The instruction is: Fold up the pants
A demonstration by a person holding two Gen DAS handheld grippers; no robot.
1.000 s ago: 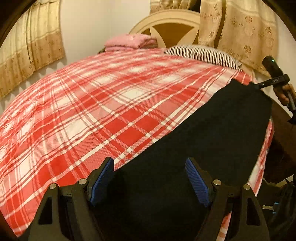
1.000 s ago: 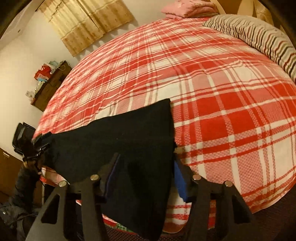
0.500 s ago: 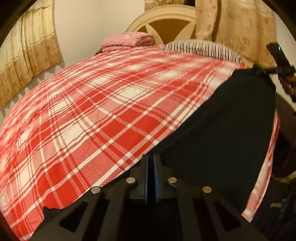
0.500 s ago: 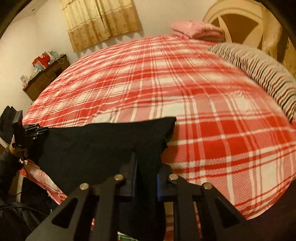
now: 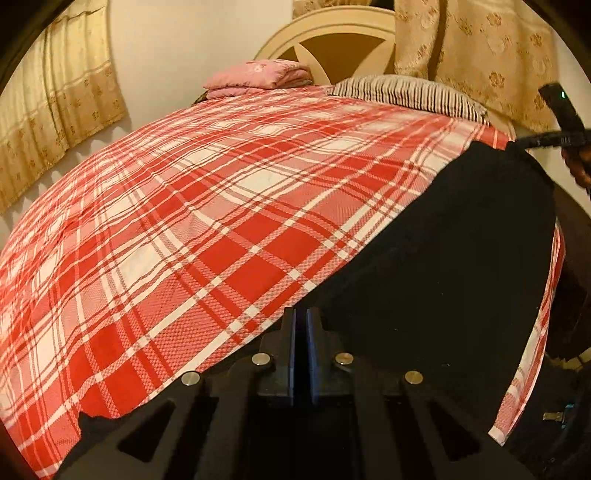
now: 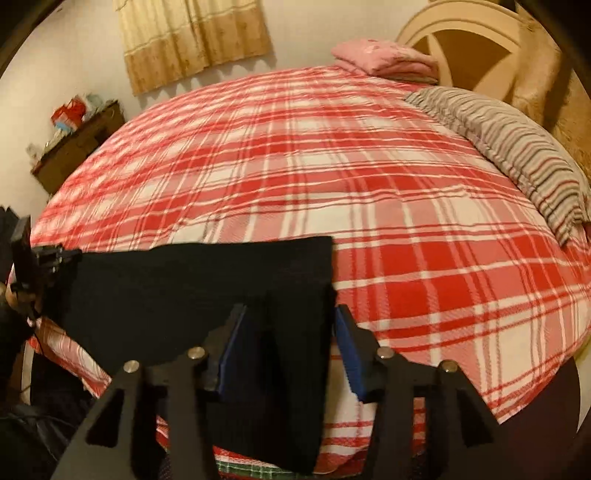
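Black pants (image 5: 454,258) lie along the near edge of a bed with a red and white plaid cover (image 5: 221,206). My left gripper (image 5: 301,332) is shut on one end of the pants. My right gripper (image 6: 290,354) is open, its blue-padded fingers (image 6: 232,347) on either side of the other end of the pants (image 6: 199,288), which hangs over the bed edge. The right gripper also shows at the far right of the left wrist view (image 5: 554,138). The left gripper shows at the far left of the right wrist view (image 6: 48,258).
A striped pillow (image 6: 517,155) and folded pink cloth (image 6: 384,59) lie at the headboard (image 5: 332,40). Curtains (image 6: 192,33) hang on the walls. A dark cabinet (image 6: 77,144) with clutter stands beyond the bed's far side.
My left gripper closed on the pants end a half second ago and stays shut. My right gripper closed on its end, then opened again. Both views shifted slightly.
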